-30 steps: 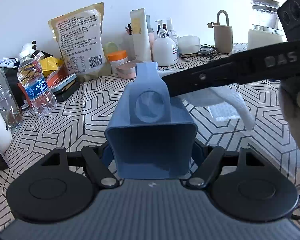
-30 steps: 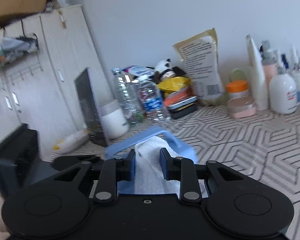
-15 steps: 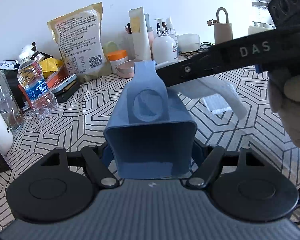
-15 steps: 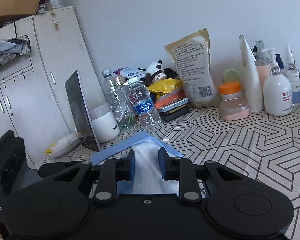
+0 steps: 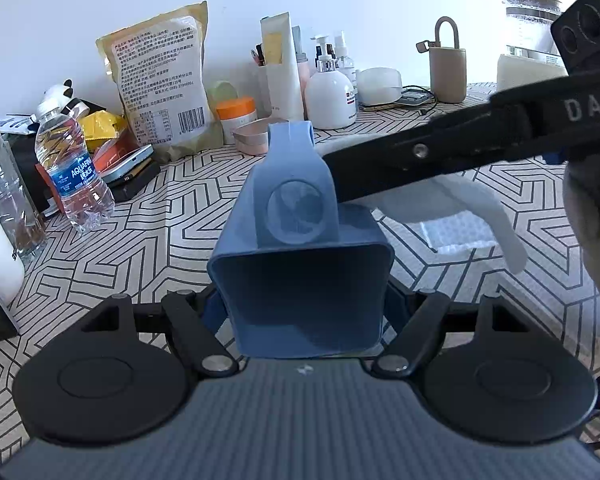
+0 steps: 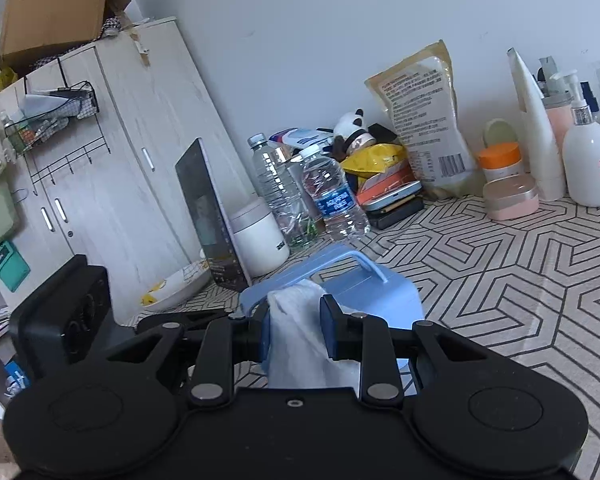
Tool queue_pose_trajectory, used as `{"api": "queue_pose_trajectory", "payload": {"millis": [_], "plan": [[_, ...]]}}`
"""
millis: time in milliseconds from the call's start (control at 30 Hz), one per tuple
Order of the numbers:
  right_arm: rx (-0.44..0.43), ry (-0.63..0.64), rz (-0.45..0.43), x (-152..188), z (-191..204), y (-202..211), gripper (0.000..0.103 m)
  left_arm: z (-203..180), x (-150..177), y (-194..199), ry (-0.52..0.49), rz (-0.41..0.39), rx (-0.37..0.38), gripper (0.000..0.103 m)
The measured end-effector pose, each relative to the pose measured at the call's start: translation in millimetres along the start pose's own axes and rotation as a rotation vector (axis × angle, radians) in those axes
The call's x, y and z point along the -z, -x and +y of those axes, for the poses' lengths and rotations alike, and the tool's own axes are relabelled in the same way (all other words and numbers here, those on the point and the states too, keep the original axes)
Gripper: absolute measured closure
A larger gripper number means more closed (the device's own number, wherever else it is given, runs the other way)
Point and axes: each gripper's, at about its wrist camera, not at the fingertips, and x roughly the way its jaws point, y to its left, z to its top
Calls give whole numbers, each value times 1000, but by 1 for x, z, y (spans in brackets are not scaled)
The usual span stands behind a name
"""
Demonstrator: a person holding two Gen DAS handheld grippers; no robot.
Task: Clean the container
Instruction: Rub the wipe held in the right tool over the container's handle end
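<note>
The blue container is held up off the patterned desk by the left gripper, whose jaws are clamped on its two side walls, with its flat base turned toward that camera. The right gripper has its jaws closed on a white cloth and reaches in from the side, the cloth pressed against the container near its handle. Judging by this, the wiping is under way rather than finished: the cloth is on the container, but nothing in the pictures tells how much of the surface has been covered, and I cannot see any dirt or wet marks to measure progress by. What seems left is working round the remaining faces, possibly the inside, and then setting the container down. The two views divide the scene between them. The left wrist view shows the base, the round recess in the wall above it, the right gripper's long black arm crossing over, a gloved hand behind it, and the cloth's loose tail hanging toward the desk; it does not show the actual contact point. The right wrist view shows the cloth bunched between its jaws against the pale blue body, plus a cupboard and bottles beyond, but hides the container's base and the left jaws.
</note>
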Motion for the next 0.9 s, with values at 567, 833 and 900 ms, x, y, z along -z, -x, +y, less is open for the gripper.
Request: {"api": "queue_pose_trajectory", "payload": {"millis": [567, 833, 900], "plan": [[105, -41, -5, 2, -15, 3, 78, 1, 0, -1, 11, 4, -4, 28], [58, -26, 9, 3, -10, 2, 76, 2, 0, 0, 25, 5, -14, 28], [42, -26, 7, 3, -9, 2, 76, 2, 0, 0, 30, 5, -15, 28]]}}
